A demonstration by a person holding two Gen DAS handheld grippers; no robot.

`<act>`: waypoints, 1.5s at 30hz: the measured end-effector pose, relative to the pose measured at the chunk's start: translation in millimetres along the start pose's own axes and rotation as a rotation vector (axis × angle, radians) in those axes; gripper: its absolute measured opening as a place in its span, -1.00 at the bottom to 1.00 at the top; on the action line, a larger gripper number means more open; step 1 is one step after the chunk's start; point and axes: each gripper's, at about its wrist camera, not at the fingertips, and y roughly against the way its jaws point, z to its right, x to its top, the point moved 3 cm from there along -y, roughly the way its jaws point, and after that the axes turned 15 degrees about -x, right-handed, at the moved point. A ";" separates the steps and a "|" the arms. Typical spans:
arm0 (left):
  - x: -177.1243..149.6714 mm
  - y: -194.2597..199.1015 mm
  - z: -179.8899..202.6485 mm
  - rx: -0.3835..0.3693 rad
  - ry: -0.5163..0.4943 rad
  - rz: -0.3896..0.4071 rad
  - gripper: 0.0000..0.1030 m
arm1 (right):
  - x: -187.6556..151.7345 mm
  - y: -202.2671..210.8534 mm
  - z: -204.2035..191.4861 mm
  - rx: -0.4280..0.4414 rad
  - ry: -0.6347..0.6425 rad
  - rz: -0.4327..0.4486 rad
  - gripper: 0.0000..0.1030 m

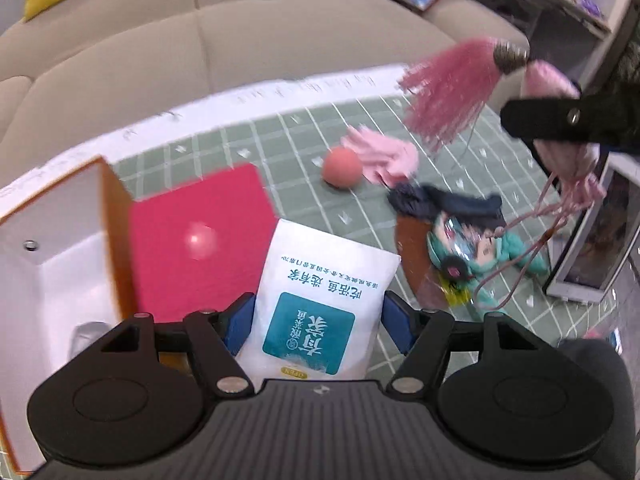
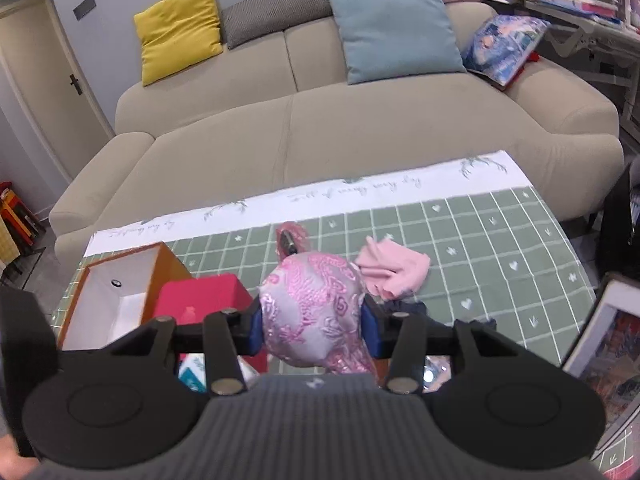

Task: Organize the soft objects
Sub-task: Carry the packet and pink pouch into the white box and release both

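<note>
Both grippers are loaded and nothing has yet gone into the orange-walled box [image 2: 120,300], whose white interior looks bare apart from a small round stud, so the sorting seems to be at an early stage. The left gripper [image 1: 318,320] has its jaws clamped on a white pouch with a teal label [image 1: 320,300], held above the table beside the red box [image 1: 200,236]. The right gripper [image 2: 312,326] has its jaws clamped on a pink brocade sachet [image 2: 312,312]; seen from the left wrist, its pink tassel [image 1: 448,92] and cords dangle free in the air. Left on the green checked tablecloth [image 2: 500,248] are a crumpled pink cloth [image 2: 394,270], a coral ball [image 1: 343,168], a dark navy fabric piece [image 1: 444,204] and a teal-haired plush doll in clear wrap [image 1: 476,252]. A framed picture [image 1: 596,240] stands at the right edge of the table, close to the doll, and the hanging cords pass just over the doll, so they could snag there. The beige sofa [image 2: 340,128] with cushions lies beyond the table.
</note>
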 end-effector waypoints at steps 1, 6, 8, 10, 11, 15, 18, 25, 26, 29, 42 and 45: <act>2.7 7.8 -5.5 0.002 0.004 0.009 0.51 | 2.8 2.4 -6.2 0.005 0.005 0.005 -0.11; 11.7 58.1 -41.9 0.074 -0.002 0.056 0.52 | 17.6 16.3 -52.3 0.081 0.042 0.049 -0.10; 12.3 78.3 -62.5 0.097 0.023 0.077 0.52 | 22.7 21.2 -76.3 0.131 0.056 0.066 -0.10; 11.4 98.2 -87.0 0.125 0.059 0.099 0.52 | 26.5 24.5 -103.3 0.183 0.070 0.076 -0.10; 9.9 106.7 -98.7 0.142 0.078 0.108 0.52 | 27.9 25.4 -116.3 0.202 0.077 0.078 -0.10; -2.2 130.2 -143.4 0.209 0.145 0.133 0.52 | 27.4 22.0 -174.4 0.273 0.104 0.054 -0.09; -20.4 130.0 -172.8 0.225 0.211 0.132 0.52 | 18.2 12.7 -216.2 0.337 0.105 -0.003 -0.09; -63.5 103.0 -219.6 0.203 0.356 0.115 0.52 | -29.6 -30.6 -286.2 0.374 0.107 -0.155 -0.09; -68.0 99.6 -226.0 0.199 0.372 0.105 0.52 | -34.2 -38.3 -291.3 0.369 0.107 -0.174 -0.09; -76.8 91.8 -238.6 0.196 0.395 0.089 0.52 | -52.9 -60.0 -305.7 0.361 0.114 -0.234 -0.09; -82.5 56.1 -252.3 0.238 0.378 0.050 0.54 | -95.7 -117.2 -316.4 0.280 0.048 -0.398 -0.09; -79.6 53.0 -251.9 0.235 0.378 0.050 0.66 | -91.6 -116.2 -309.0 0.292 0.017 -0.385 -0.09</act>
